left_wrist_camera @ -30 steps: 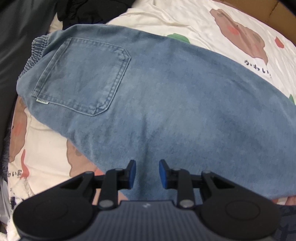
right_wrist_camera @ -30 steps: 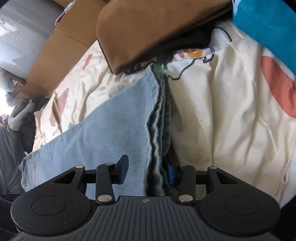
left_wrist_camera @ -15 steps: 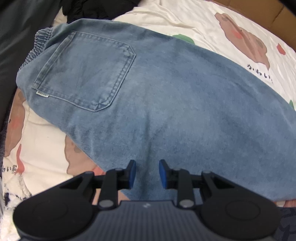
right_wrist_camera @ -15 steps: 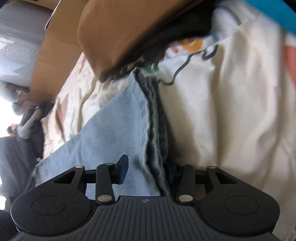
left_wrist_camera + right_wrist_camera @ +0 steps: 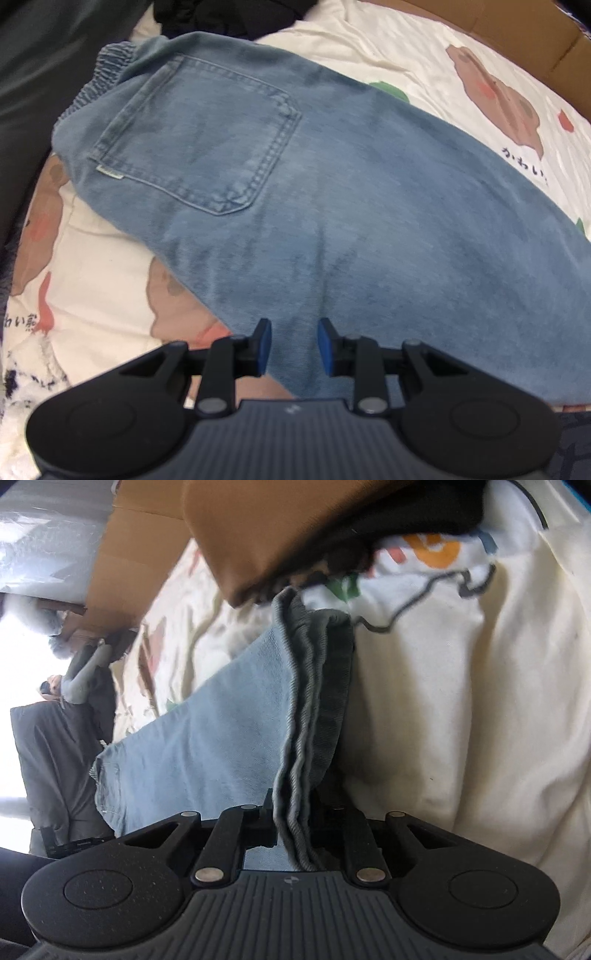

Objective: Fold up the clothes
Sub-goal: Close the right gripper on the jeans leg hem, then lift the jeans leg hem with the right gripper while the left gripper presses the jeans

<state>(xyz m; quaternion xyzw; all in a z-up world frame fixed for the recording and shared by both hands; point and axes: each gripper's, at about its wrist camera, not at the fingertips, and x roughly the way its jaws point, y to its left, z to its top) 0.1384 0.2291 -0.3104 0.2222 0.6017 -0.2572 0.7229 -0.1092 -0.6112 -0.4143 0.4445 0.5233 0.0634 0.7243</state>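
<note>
Blue jeans, already doubled leg on leg, lie flat across a cartoon-print bedsheet, back pocket uppermost at the waistband end. The right claw is clamped on the stacked hems; carrying them level toward the waistband should prevent layers slipping. The left claw hovers parted over mid-leg, well placed to pin the fold line.

The right gripper pinches the bunched hem of the blue jeans, which lie over a cream printed sheet; a brown garment sits beyond.
</note>
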